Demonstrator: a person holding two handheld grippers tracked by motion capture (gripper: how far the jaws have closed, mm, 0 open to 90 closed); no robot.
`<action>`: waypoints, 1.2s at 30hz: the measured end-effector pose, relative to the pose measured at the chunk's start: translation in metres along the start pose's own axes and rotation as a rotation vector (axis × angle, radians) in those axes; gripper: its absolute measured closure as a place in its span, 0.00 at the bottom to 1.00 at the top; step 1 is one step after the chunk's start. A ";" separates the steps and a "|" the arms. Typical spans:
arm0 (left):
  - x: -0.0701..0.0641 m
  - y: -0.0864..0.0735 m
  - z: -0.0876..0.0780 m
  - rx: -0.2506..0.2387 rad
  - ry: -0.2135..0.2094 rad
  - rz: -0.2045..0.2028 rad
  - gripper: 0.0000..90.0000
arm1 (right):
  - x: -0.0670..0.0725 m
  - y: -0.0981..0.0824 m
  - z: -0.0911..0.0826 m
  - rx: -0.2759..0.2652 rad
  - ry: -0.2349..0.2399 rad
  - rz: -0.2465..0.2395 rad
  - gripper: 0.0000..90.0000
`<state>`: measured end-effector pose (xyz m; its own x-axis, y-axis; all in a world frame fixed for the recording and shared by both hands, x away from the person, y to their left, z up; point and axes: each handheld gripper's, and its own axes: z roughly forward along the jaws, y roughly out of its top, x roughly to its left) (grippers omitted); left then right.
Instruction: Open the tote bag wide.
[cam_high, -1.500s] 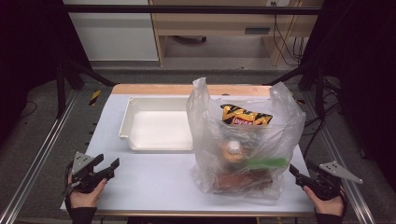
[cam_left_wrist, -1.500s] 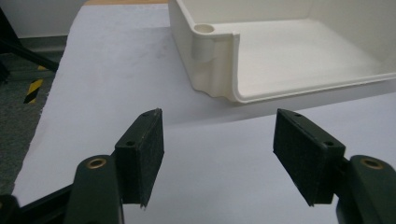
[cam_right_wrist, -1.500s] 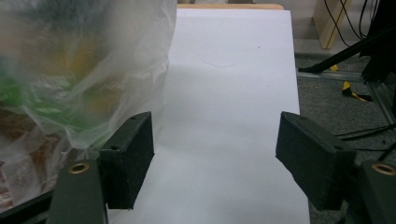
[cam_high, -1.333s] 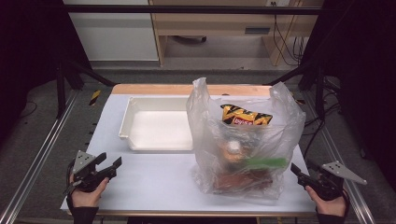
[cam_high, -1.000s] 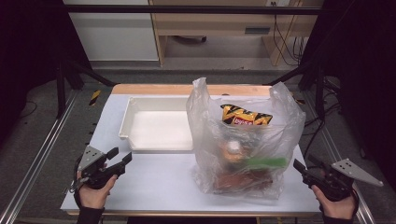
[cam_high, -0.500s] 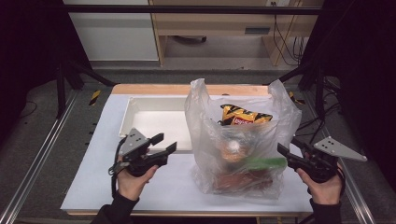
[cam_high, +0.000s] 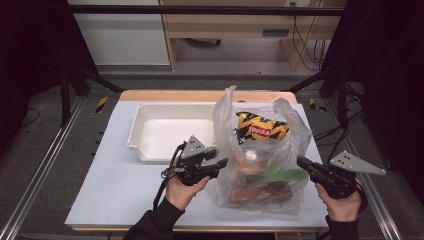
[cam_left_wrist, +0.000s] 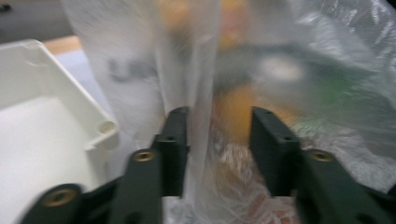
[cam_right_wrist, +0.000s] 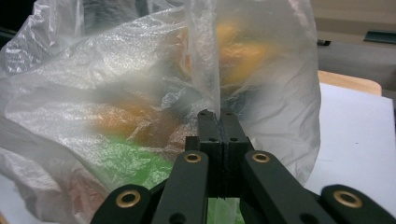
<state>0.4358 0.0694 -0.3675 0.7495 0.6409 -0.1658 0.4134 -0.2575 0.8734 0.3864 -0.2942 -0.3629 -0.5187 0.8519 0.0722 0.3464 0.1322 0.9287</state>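
Note:
A clear plastic bag (cam_high: 227, 115) of groceries stands on the white table (cam_high: 115, 185). Inside are a yellow chip packet (cam_high: 260, 129) and a green item (cam_high: 282, 175). My left gripper (cam_high: 221, 158) is at the bag's left side. Its jaws have just been closing but still stand apart, and a fold of the bag (cam_left_wrist: 203, 93) hangs between them beside one finger (cam_left_wrist: 175, 135). My right gripper (cam_high: 300, 161) is at the bag's right side. Its jaws have just closed and are shut (cam_right_wrist: 217, 122) on a strip of the bag's film (cam_right_wrist: 205, 56).
A white empty tray (cam_high: 137, 135) lies on the table left of the bag, close behind my left gripper; its corner (cam_left_wrist: 100, 126) is right beside the left jaw. Metal rails (cam_high: 35, 185) run along both table sides. A wooden shelf and cables stand beyond the far edge.
My left gripper has swung from the table's left edge across to the bag's left side. The right gripper has moved in to the bag's right side and closed. The bag's top has shifted.

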 end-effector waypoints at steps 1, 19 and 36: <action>-0.001 -0.001 0.003 0.011 -0.010 -0.003 0.73 | 0.001 -0.001 -0.001 0.002 0.006 -0.002 1.00; -0.011 -0.046 -0.029 0.042 -0.088 0.070 1.00 | 0.014 -0.039 -0.027 0.043 0.043 0.043 0.99; -0.010 -0.109 0.015 0.235 -0.072 0.065 1.00 | 0.010 -0.097 -0.013 0.199 -0.025 0.122 0.98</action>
<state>0.3911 0.0805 -0.4679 0.8098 0.5664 -0.1526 0.4658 -0.4628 0.7542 0.3374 -0.3055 -0.4475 -0.4452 0.8794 0.1685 0.5540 0.1227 0.8234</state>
